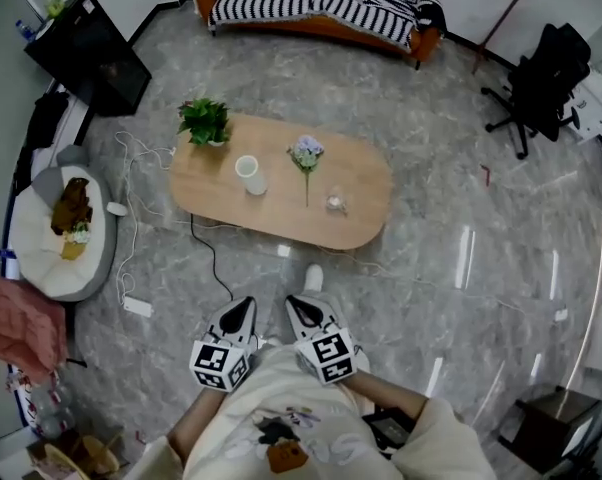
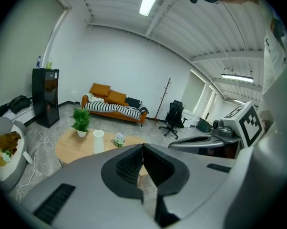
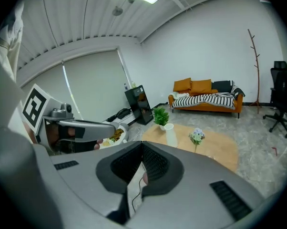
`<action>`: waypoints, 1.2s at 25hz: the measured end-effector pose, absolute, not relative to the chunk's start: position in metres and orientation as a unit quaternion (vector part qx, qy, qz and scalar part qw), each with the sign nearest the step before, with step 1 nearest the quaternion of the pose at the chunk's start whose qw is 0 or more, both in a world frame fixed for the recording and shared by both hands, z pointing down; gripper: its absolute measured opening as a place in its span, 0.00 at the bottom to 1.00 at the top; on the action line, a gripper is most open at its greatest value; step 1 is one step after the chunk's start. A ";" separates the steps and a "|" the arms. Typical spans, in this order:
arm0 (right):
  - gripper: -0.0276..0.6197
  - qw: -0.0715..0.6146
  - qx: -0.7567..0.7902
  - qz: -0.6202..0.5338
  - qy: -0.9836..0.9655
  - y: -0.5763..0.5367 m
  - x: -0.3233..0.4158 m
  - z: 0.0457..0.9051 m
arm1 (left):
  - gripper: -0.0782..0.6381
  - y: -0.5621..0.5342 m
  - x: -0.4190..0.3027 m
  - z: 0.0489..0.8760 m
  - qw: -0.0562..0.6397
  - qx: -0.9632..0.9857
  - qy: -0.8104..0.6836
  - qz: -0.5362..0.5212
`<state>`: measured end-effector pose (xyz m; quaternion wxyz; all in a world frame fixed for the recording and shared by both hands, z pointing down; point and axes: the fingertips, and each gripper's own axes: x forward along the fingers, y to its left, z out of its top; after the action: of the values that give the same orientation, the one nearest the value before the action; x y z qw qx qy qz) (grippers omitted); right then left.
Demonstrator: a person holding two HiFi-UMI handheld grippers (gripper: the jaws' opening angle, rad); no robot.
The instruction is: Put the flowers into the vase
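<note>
At the left end of the oval wooden surface (image 1: 366, 183), near its far edge, stands a potted plant (image 1: 204, 121) with green leaves in a small white pot. Just right of it, closer to the middle, the vase (image 1: 249, 175) stands upright: plain white, cylindrical, its round mouth open. The flowers (image 1: 306, 154) are next to the right, apart from the vase, about the middle of the surface. They are a small bunch of pale lilac and white blossoms with a few green leaves on one thin green stem, and they appear to lie flat, head toward the far edge and stem running toward the near edge. Further right, near the near edge, sits a small clear glass object (image 1: 336, 203), too small to make out. Both grippers are held close to the person's body, well short of the surface's near edge. The left gripper (image 1: 244, 308) has its jaws pressed together with nothing between them; the right gripper (image 1: 299, 304) likewise has its jaws fully together and empty. Each carries a marker cube (image 1: 221, 364) printed with black-and-white square patterns.
</note>
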<state>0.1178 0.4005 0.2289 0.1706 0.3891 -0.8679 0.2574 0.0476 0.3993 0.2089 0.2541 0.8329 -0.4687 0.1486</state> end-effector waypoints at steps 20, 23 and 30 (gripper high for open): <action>0.05 0.163 0.368 0.326 -0.855 0.269 0.172 0.265 | 0.12 0.282 0.082 0.228 0.308 0.769 -0.536 0.159; 0.05 0.170 0.374 0.333 -0.849 0.256 0.161 0.275 | 0.12 0.269 0.068 0.234 0.310 0.772 -0.530 0.164; 0.05 0.176 0.416 0.338 -0.826 0.212 0.141 0.280 | 0.12 0.220 0.048 0.237 0.307 0.802 -0.484 0.166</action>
<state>0.1414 0.2119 0.2800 0.1764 0.4163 -0.8255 0.3376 0.0483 0.2201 0.2366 0.3066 0.8024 -0.4844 0.1661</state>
